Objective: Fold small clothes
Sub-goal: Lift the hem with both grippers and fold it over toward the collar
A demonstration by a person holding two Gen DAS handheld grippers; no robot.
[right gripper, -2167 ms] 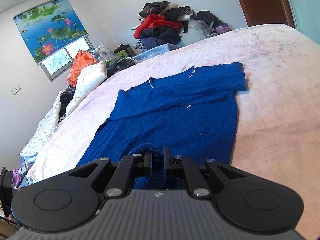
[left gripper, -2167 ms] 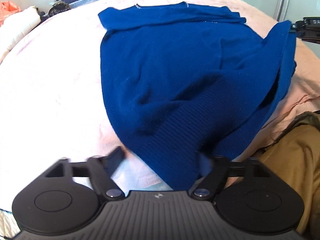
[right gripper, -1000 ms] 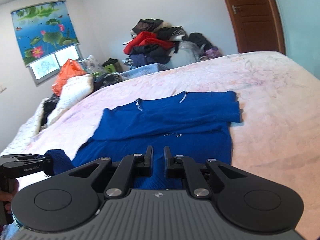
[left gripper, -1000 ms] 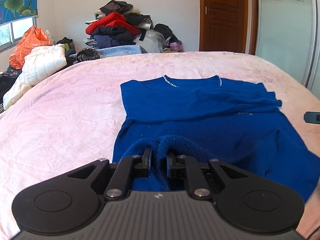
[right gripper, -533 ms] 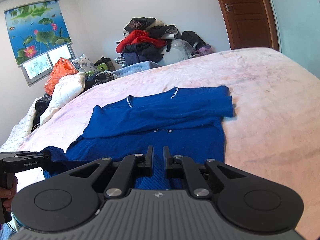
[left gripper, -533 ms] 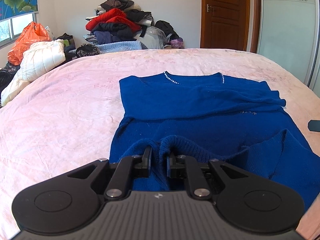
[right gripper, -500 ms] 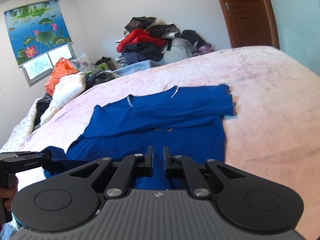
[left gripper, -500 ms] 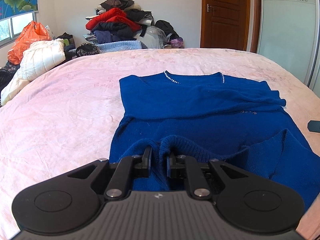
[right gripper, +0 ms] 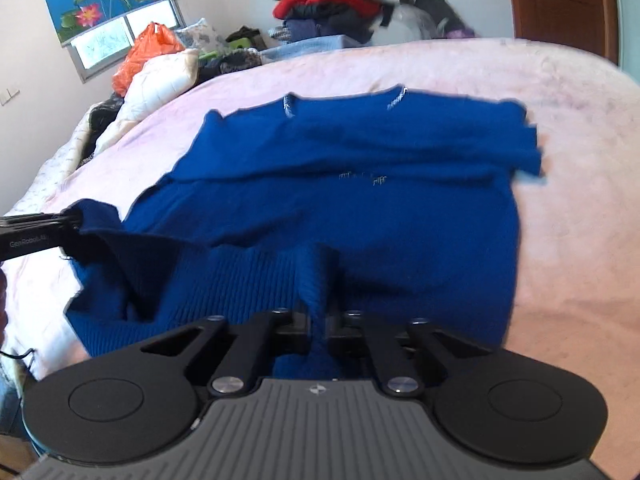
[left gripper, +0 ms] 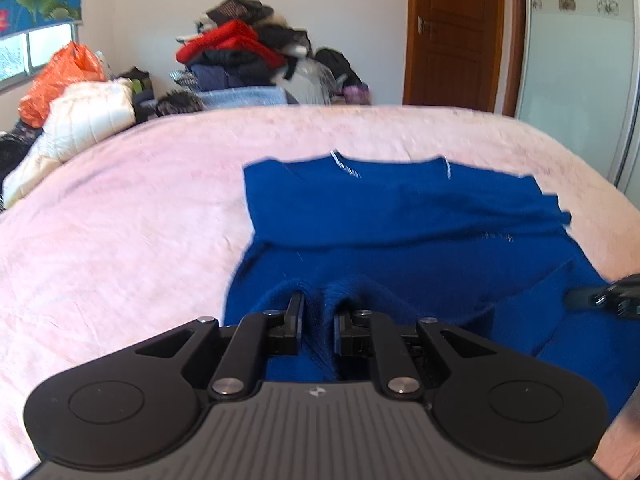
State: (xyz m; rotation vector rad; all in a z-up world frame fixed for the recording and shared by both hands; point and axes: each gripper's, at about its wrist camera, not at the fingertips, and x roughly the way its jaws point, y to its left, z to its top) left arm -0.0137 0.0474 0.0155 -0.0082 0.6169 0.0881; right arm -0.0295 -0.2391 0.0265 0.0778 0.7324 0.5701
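- The left hand-held gripper [left gripper: 318, 320] sits at the bottom centre of the left wrist view, its jaws nearly closed and pinching a bunched ridge of the blue sweater [left gripper: 400, 240] at the hem.
- The right hand-held gripper [right gripper: 318, 330] sits at the bottom centre of the right wrist view, jaws clamped on a raised fold of the same sweater's ribbed hem.
- Each gripper shows in the other's view: the left one at the left edge of the right wrist view, with blue fabric at its tip; the right one at the right edge of the left wrist view, over the sweater.
- The blue sweater lies across the pink bed [left gripper: 120, 220] in the middle of both frames, neckline towards the top, the sleeves folded across the chest.
- Beyond the bed, a pile of clothes [left gripper: 240, 56] stands upper centre, an orange bag [left gripper: 60, 76] and a white quilted jacket [left gripper: 84, 116] upper left, a wooden door [left gripper: 456, 32] upper right.
- Nothing lies on the sweater between the grippers and the neckline.
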